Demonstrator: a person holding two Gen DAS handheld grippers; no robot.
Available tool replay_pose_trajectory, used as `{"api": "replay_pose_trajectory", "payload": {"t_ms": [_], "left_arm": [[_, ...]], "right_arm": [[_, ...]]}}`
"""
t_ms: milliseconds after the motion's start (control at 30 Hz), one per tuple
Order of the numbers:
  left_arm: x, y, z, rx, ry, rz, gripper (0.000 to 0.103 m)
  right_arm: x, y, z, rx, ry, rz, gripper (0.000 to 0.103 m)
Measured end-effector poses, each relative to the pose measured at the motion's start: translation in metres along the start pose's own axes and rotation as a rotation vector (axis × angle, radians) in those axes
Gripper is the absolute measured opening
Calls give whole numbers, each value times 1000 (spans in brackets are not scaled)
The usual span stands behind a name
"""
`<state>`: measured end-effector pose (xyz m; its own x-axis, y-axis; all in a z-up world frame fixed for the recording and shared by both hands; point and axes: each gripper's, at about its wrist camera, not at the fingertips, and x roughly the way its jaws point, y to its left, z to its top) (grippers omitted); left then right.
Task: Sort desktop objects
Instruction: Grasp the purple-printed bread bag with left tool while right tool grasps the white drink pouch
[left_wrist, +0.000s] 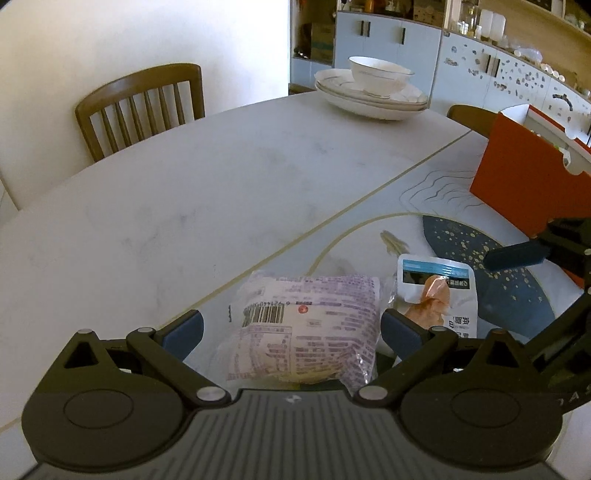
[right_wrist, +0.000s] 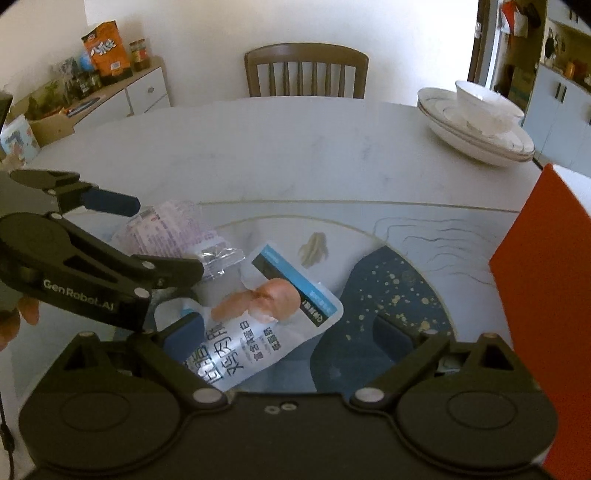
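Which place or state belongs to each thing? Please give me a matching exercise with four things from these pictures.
Things:
1. purple-printed packet
2. white pouch
3. bowl
4. orange box

Places or states:
A. on the stacked plates at the far side of the table
B. between the open fingers of the left gripper
C. standing at the right edge of the table
D. flat on the table, in front of the open right gripper, near its left finger

Pairs: 1-B, 2-D, 3-A, 4-C
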<state>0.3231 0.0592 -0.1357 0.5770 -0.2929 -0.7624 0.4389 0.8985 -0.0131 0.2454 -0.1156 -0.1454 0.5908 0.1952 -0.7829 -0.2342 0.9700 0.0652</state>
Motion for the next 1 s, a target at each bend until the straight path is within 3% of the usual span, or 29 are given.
{"api": "replay_pose_trajectory", "payload": {"t_ms": [167, 333, 600, 767, 1000], "left_arm": [[8, 5, -1, -3, 28, -27, 103], [12, 8, -5, -4, 31, -27, 102], [13, 4, -9, 37, 21, -7, 101], [9, -1, -9, 39, 16, -6, 85], [1, -6, -11, 13, 22, 5, 72]], "right_arm": [[10, -5, 1, 39, 28, 41, 97], [11, 0, 0, -4, 13, 40, 93], [9, 8, -1, -63, -7, 57, 72], [6, 16, 0, -84, -11, 77, 50], [2, 8, 4, -8, -6, 105, 39]]}}
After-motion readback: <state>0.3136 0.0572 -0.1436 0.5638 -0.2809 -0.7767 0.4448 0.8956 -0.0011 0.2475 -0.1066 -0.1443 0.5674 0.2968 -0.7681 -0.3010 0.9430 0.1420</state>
